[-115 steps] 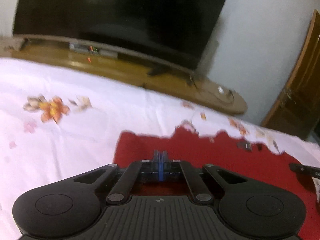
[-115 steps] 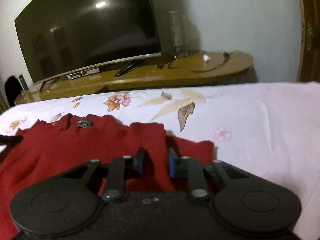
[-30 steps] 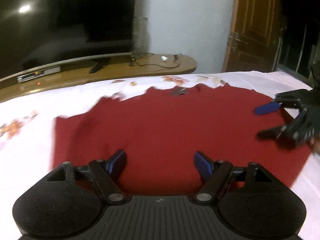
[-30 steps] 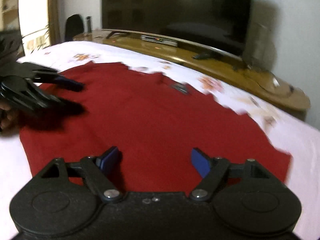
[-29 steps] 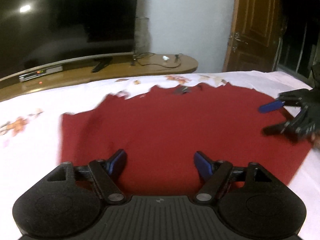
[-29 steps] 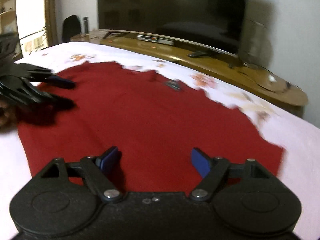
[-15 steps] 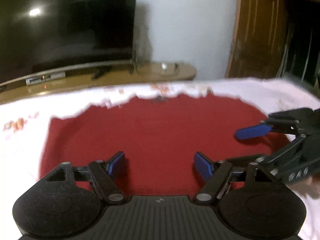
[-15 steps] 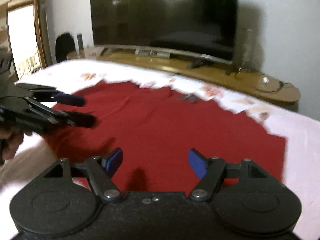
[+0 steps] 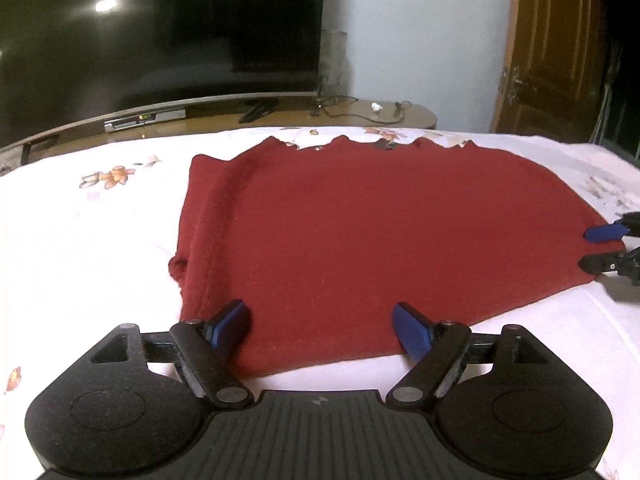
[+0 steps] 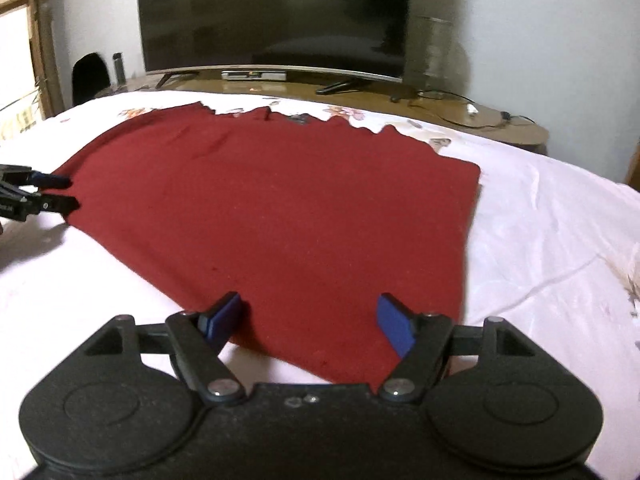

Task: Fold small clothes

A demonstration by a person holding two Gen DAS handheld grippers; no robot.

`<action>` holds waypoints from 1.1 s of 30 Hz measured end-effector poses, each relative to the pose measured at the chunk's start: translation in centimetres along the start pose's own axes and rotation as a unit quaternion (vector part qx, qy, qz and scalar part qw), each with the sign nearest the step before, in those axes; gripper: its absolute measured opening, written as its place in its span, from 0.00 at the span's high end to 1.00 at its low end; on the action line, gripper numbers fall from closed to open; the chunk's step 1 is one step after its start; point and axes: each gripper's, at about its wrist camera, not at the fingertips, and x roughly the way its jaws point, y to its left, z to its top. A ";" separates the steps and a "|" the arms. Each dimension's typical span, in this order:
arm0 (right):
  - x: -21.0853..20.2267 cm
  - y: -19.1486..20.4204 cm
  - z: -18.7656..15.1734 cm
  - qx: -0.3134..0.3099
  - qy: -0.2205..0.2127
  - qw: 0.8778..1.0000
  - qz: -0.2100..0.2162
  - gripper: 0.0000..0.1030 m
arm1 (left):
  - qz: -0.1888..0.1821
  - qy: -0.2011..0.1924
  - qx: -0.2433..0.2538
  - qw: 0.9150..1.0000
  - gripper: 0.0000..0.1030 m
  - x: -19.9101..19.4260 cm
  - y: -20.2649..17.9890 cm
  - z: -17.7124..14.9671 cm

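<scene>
Cloth (image 9: pixel 360 232): red, spread flat on bed (image 9: pixel 100 248), centre of both views, scalloped edge at 12 o'clock. Left gripper (image 9: pixel 322 330): fingers wide open, empty, straddling near hem at 6 o'clock. Right gripper (image 10: pixel 310 320): fingers likewise spread, empty, over opposite near corner. Advice: pinch both hem corners evenly, lift together, carry toward 12 o'clock, keeping edges aligned.

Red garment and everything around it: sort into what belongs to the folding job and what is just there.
Job: red garment, left gripper, right gripper, bedsheet.
Just there: television, wooden TV stand, set-top box, door.
</scene>
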 end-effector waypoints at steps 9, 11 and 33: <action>-0.1 -0.2 -0.2 0.045 0.007 0.999 -0.022 0.33 | 0.008 0.004 -0.023 1.000 0.22 -0.6 0.1 -0.5; -0.2 0.0 0.1 0.039 0.012 0.999 -0.026 0.34 | 0.009 0.004 -0.020 1.000 0.21 -0.7 0.0 -0.6; -0.4 -0.7 -0.8 0.024 0.005 1.000 -0.014 0.29 | 0.011 0.004 -0.017 1.000 0.21 -1.4 0.0 -1.1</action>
